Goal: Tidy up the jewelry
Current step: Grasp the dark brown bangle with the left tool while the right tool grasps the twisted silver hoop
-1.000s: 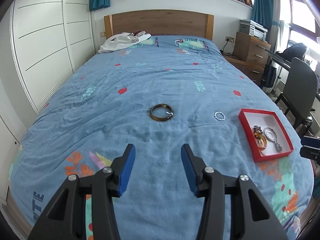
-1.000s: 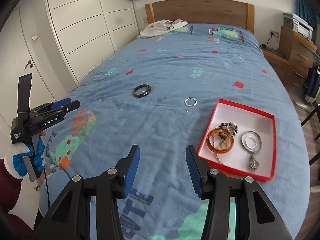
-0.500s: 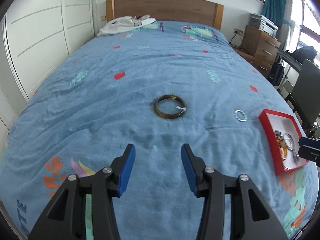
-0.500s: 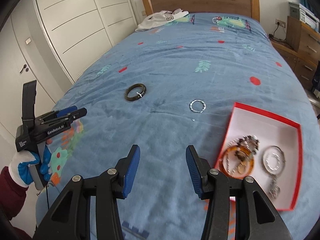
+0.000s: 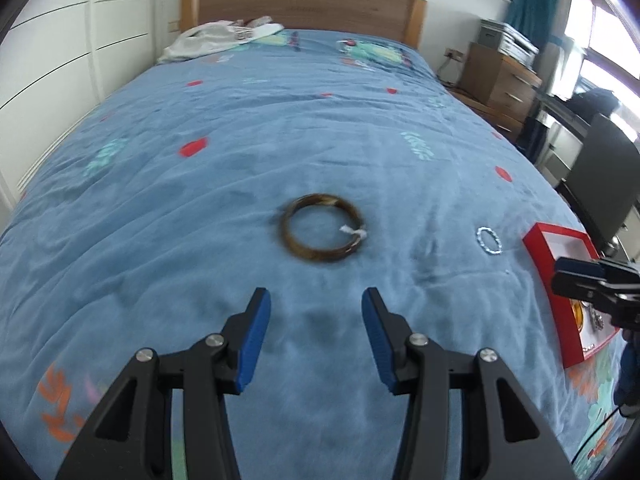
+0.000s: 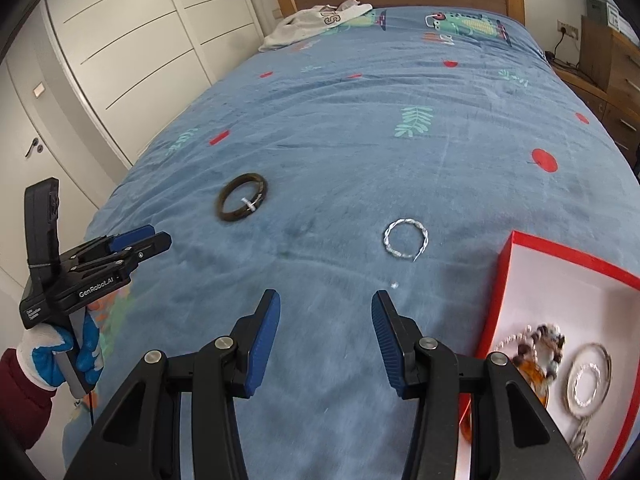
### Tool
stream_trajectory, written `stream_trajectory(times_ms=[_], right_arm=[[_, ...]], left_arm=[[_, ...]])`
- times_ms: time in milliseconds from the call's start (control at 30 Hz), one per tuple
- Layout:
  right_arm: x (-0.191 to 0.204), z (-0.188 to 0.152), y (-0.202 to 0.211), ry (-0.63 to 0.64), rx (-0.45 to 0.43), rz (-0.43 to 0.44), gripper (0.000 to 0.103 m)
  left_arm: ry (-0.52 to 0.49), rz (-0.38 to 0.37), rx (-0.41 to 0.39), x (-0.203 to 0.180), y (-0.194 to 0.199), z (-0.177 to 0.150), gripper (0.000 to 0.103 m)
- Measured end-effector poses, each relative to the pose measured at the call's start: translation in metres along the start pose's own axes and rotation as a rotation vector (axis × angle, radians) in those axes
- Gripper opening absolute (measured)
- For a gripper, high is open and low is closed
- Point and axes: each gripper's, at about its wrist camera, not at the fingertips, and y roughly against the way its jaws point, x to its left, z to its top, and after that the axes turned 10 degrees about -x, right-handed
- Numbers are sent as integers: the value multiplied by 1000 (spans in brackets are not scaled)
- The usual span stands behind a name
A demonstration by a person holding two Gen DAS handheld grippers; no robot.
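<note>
A home bedroom: a bed (image 5: 240, 184) with a blue patterned cover, wooden headboard (image 5: 300, 4) at twelve o'clock, white wardrobe doors (image 6: 132, 52) at ten, wooden drawers (image 5: 500, 76) at two.

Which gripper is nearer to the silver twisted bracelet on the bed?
Right. The right gripper is just short of the silver twisted bracelet; the left gripper faces the dark bangle, further left.

black jaws (blue pads), maroon sleeve (image 6: 18, 396), white-blue glove (image 6: 60, 354)
</note>
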Motion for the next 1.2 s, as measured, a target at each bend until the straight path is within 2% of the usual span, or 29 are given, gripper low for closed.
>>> stream_trajectory(times_ms=[200, 400, 467, 533, 633, 767, 800, 833, 867, 967, 1067, 1100, 1133, 1200], right_arm=[[-17, 11, -21, -7, 9, -28, 47], [-37, 22, -43, -42, 29, -75, 48], [-42, 24, -52, -52, 40, -93, 64], [-46, 28, -62, -57, 45, -112, 73], [-51, 32, -73, -71, 46, -119, 73], [-52, 35, -87, -70, 63, -129, 73], [-52, 35, -89, -69, 70, -132, 72], [-52, 34, -94, -69, 80, -133, 67], [-52, 34, -97, -69, 87, -137, 59], [-53, 27, -110, -81, 130, -145, 43], [-53, 23, -113, -78, 125, -153, 40], [-54, 24, -112, -84, 118, -149, 40], [-54, 25, -112, -82, 112, -147, 40], [-52, 25, -109, -71, 101, -146, 40]], left_arm=[[-68, -63, 7, -23, -32, 18, 46], [-94, -69, 28, -32, -69, 32, 46], [-103, -53, 43, -32, -81, 33, 46], [-113, -37, 64, -32, -94, 31, 46], [-107, -35, 97, -29, -108, 25, 46], [-102, -40, 102, -26, -116, 20, 46], [-106, -40, 102, -26, -117, 19, 46], [-111, -39, 101, -27, -118, 19, 45], [-117, -37, 99, -28, -118, 18, 45], [-159, -24, 94, -33, -117, 16, 42], [-184, -32, 98, -38, -116, 15, 24], [-190, -31, 98, -39, -116, 15, 14], [-190, -34, 98, -40, -114, 15, 10], [-178, -41, 93, -41, -110, 15, 9]])
